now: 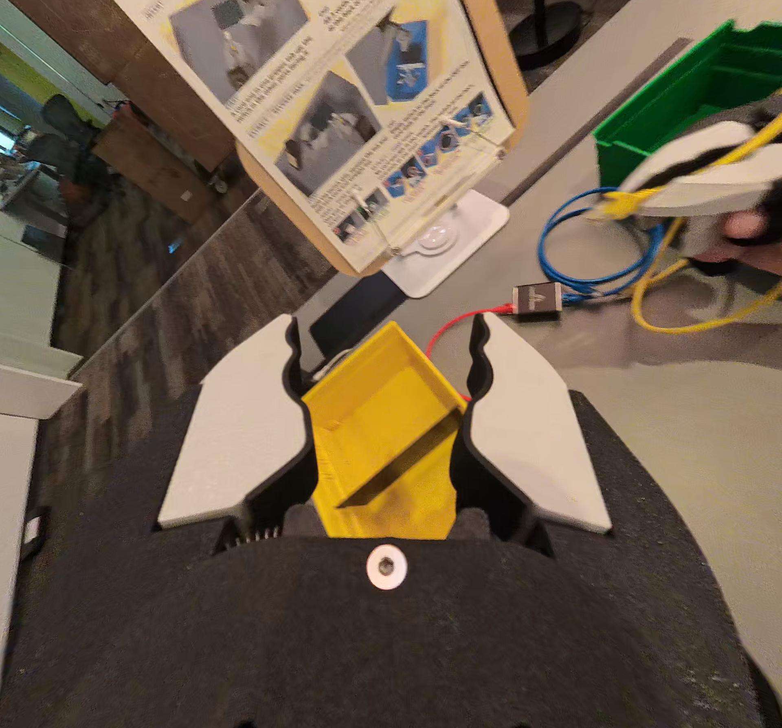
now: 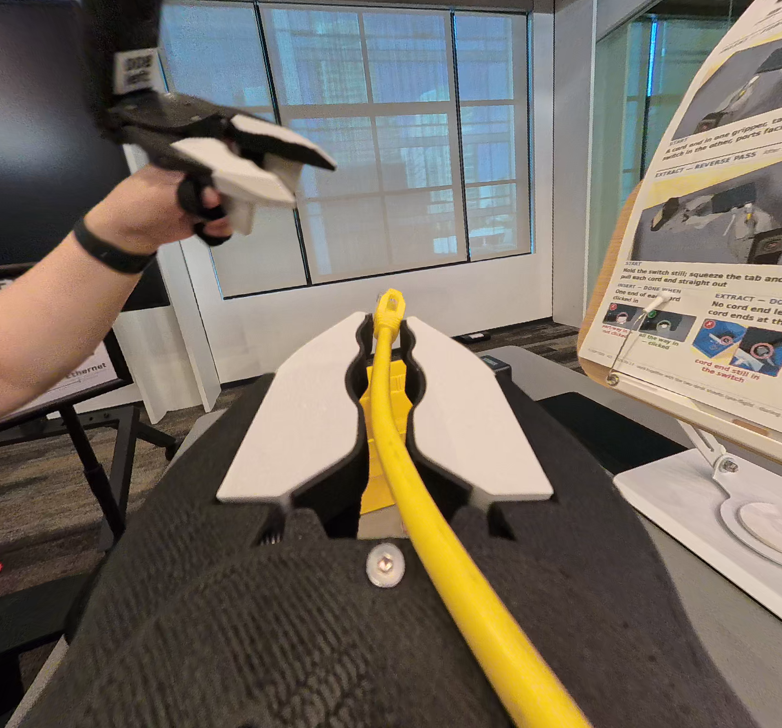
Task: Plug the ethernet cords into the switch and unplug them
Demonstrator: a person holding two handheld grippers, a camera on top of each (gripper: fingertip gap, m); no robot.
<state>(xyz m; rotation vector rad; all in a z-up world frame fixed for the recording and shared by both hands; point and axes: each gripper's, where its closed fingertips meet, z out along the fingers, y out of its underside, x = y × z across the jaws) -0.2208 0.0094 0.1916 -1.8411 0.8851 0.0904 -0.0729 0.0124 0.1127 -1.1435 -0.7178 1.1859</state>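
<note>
Counting: 3 cords (image 1: 592, 242) | 1 switch (image 1: 537, 302) | 2 bins (image 1: 698, 85)

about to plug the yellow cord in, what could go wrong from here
1. The right gripper is shut on the yellow ethernet cord just behind its plug, so the plug could twist off line.
2. The switch lies loose on the table and the left gripper is open, away from it, so a push may slide it.
3. The trailing yellow loop could drag the blue cord.

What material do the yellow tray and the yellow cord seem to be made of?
Yellow tray: probably hard plastic, matte, judging by its thin stiff walls, sharp corners and even colour. Yellow cord: seemingly a smooth, slightly glossy rubbery plastic jacket, bending in a soft curve.
</note>
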